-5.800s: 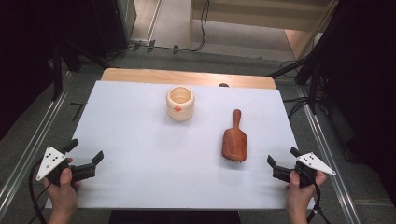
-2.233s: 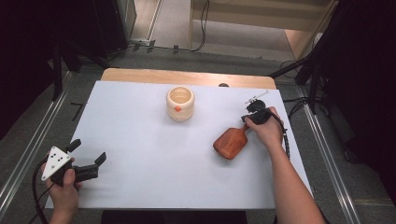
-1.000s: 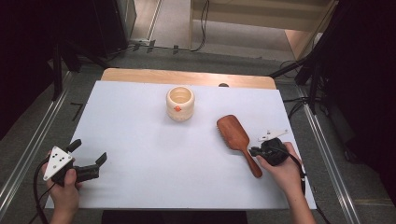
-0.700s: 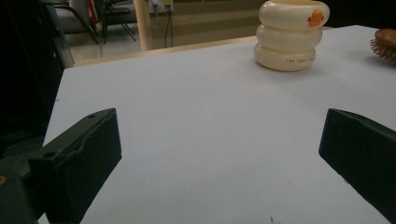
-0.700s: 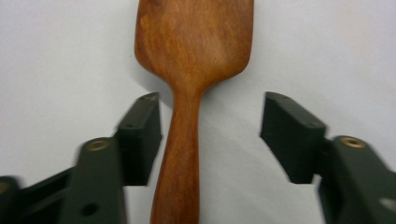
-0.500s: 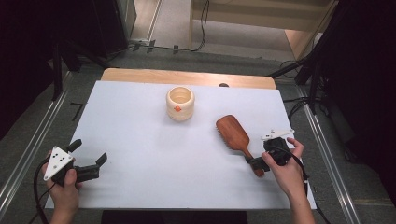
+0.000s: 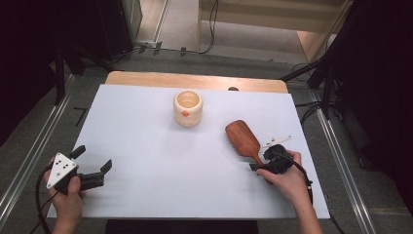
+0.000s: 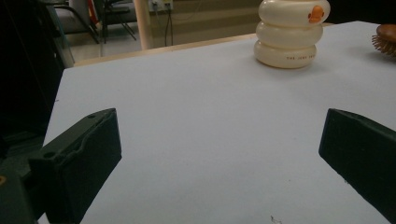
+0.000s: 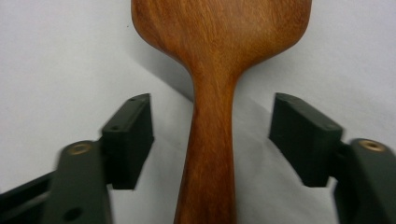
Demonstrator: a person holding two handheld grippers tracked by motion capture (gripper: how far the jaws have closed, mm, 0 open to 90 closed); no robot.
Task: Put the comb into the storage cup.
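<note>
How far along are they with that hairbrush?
Partway, it seems. The brush lies on the table, bristles down, handle toward the person. In hand: the right gripper has its jaws open either side of the handle, not touching it, so it is either about to grip or has just let go. The left gripper is open on bare table. If the cup is meant to hold the brush, that is not yet done.

Bright even overhead light, soft shadows, dark surroundings, slight close-up blur
</note>
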